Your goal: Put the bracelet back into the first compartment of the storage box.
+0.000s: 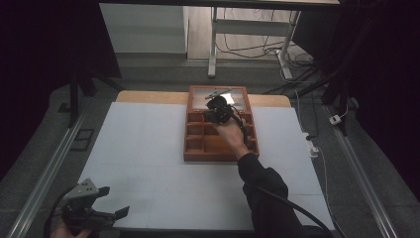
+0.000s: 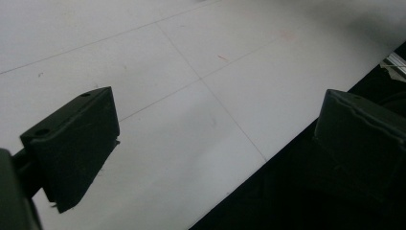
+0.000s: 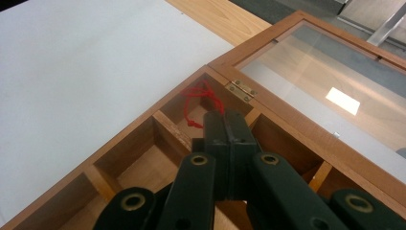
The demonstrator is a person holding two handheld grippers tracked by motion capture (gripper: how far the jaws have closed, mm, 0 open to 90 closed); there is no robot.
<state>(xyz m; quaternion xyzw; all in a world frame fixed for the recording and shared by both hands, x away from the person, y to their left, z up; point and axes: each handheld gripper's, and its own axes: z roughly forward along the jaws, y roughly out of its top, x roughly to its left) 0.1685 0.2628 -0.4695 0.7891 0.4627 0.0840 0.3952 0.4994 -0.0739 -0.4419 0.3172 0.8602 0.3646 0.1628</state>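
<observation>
A wooden box (image 1: 187, 148) with several open compartments lies on the white table top, its glass lid (image 1: 237, 96) folded back at the far side. My right gripper (image 1: 217, 105) hovers over the box's far compartments. In the right gripper view its jaws (image 3: 225, 120) are pressed together, and a thin red string (image 3: 196, 93) lies looped in the far corner compartment, with one strand running to the jaw tips. My left gripper (image 1: 115, 202) is low at the near left corner, jaws (image 2: 210, 139) wide apart over the table's front edge with nothing between them.
The white table top (image 1: 148, 139) spreads wide to the left of the box and in front of it. A brass hinge (image 3: 241, 90) joins the lid (image 3: 325, 81) to the box. Metal rails (image 1: 49, 163) run along both sides; a desk frame (image 1: 213, 44) stands behind.
</observation>
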